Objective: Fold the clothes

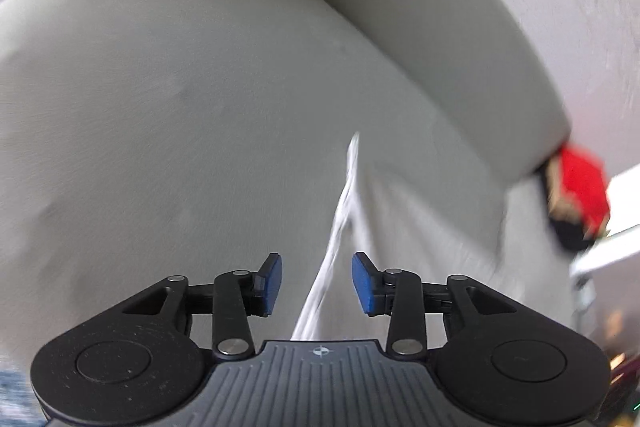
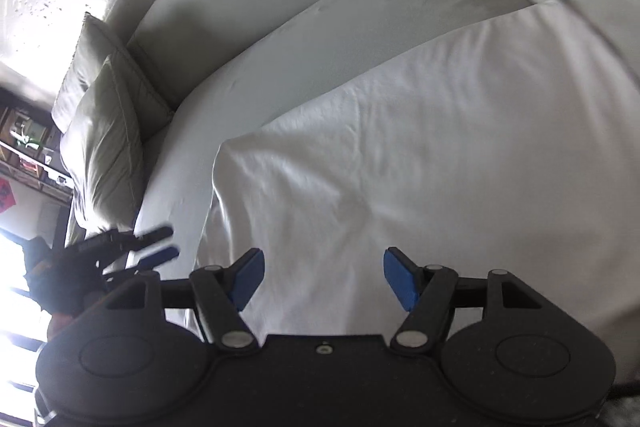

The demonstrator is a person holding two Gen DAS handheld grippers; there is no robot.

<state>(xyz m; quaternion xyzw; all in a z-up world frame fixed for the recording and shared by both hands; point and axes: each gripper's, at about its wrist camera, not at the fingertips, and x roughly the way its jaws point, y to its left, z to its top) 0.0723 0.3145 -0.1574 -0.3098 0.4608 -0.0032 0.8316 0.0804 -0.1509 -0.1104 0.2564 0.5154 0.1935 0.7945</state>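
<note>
Right wrist view: right tool (image 2: 324, 279) wide open, empty, over white garment (image 2: 400, 167) edge; left tool (image 1: 317, 285) open, empty.

The left wrist view is smeared by motion throughout. A thin pale streak (image 1: 338, 223) is seen running up from between the blue pads of the left claw (image 1: 317, 283), but whether it is a cloth edge or a cord cannot be told. To the right of that streak, a red and dark object (image 1: 576, 195) is blurred and cut off by the picture's edge — its identity cannot be made out. In the right wrist view, the left claw (image 2: 154, 247) is blurred, and its body is lost against window glare. The white cloth (image 2: 420, 167) is partly hidden behind the right claw (image 2: 324, 279) — its near hem cannot be seen.
</note>
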